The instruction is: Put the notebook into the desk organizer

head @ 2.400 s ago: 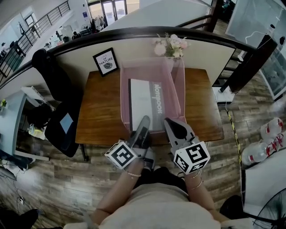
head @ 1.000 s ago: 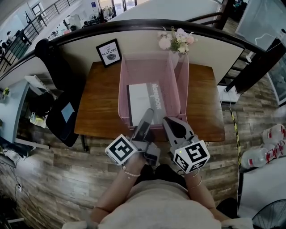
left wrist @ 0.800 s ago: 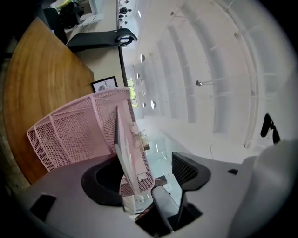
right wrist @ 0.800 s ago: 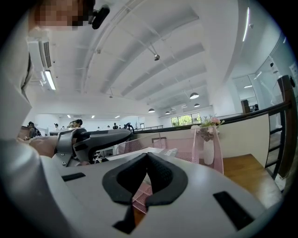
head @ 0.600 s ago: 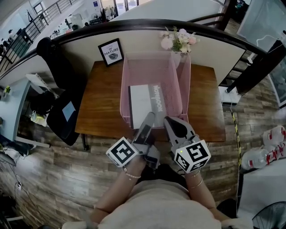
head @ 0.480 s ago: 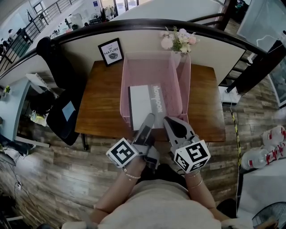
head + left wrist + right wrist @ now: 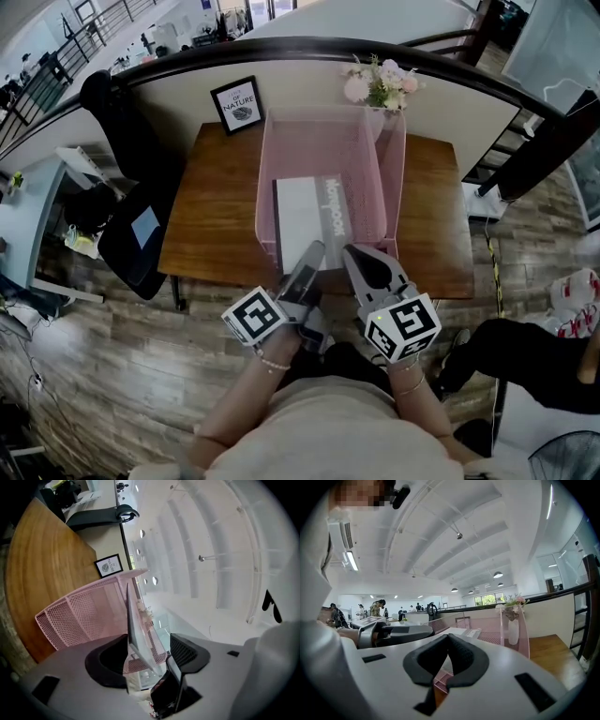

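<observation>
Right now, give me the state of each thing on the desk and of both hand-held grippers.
Notebook, closed, inside the organizer.
Organizer, upright on the desk, notebook in it.
Left hand-held gripper, open, jaws just closing a little; notebook's edge between them, not pinched.
Right hand-held gripper, shut, empty.
Picture frame, standing upright.
Flowers, upright.
</observation>
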